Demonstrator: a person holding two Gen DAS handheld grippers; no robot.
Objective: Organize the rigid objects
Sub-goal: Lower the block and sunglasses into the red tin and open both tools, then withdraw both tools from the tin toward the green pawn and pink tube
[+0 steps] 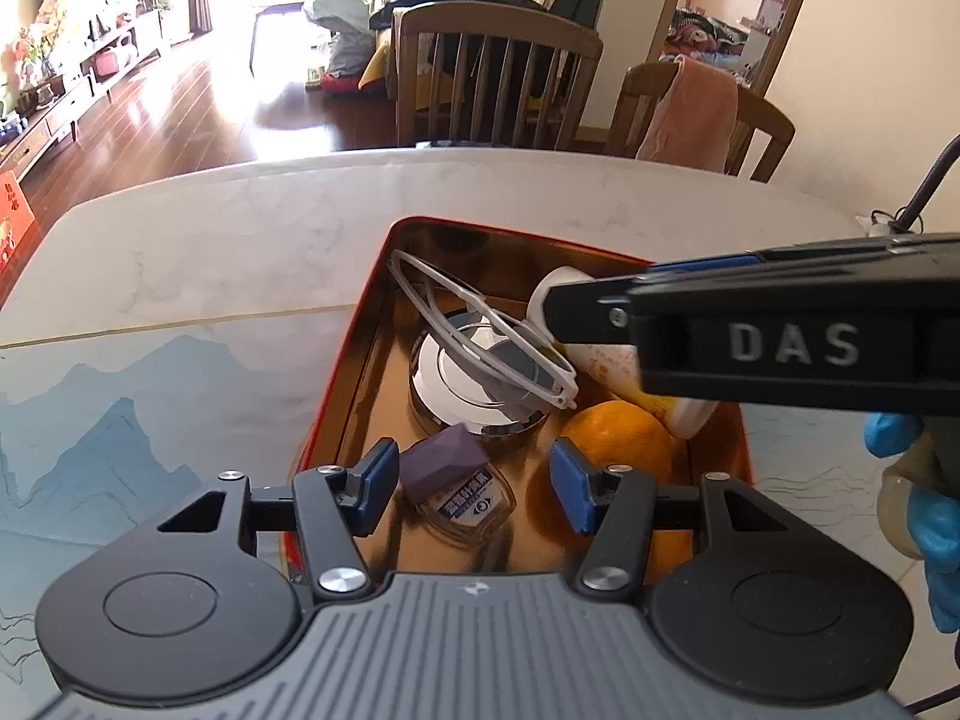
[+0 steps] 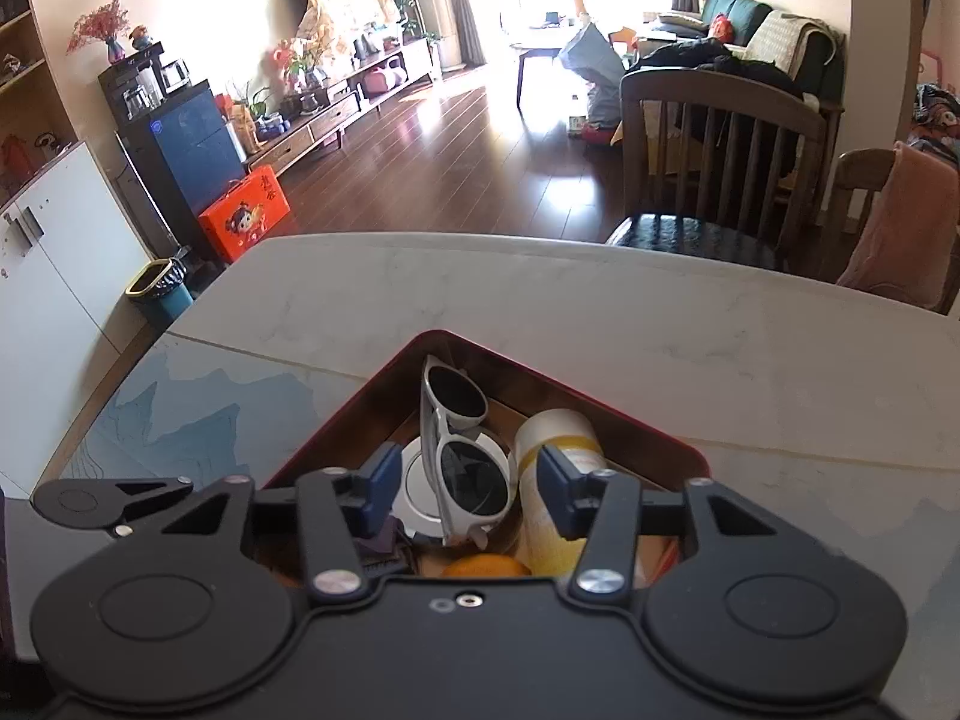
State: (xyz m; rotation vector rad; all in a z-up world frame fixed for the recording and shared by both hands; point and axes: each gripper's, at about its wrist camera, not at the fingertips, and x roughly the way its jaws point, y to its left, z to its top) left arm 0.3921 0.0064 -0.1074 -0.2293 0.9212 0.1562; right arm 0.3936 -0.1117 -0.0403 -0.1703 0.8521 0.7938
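Note:
A red tin (image 1: 354,360) with a gold inside sits on the table and holds several items. White sunglasses (image 1: 480,336) lean over a round silver compact (image 1: 456,384), beside an orange (image 1: 618,444), a yellow-white tube (image 1: 606,360) and a small bottle with a purple cap (image 1: 456,480). My left gripper (image 1: 474,474) stands open just above that bottle, its pads clear of it. My right gripper (image 2: 468,480) hangs open over the sunglasses (image 2: 468,450) and the tube (image 2: 558,480), holding nothing. In the left wrist view one of its fingers (image 1: 588,312) reaches in from the right, over the tube's white cap.
The tin (image 2: 600,408) rests on a marble table (image 1: 240,240) with a blue mountain-print mat (image 1: 120,420). A blue-gloved hand (image 1: 936,528) is at the right edge. Two wooden chairs (image 1: 498,78) stand behind the far side, one draped with a pink cloth (image 1: 690,108).

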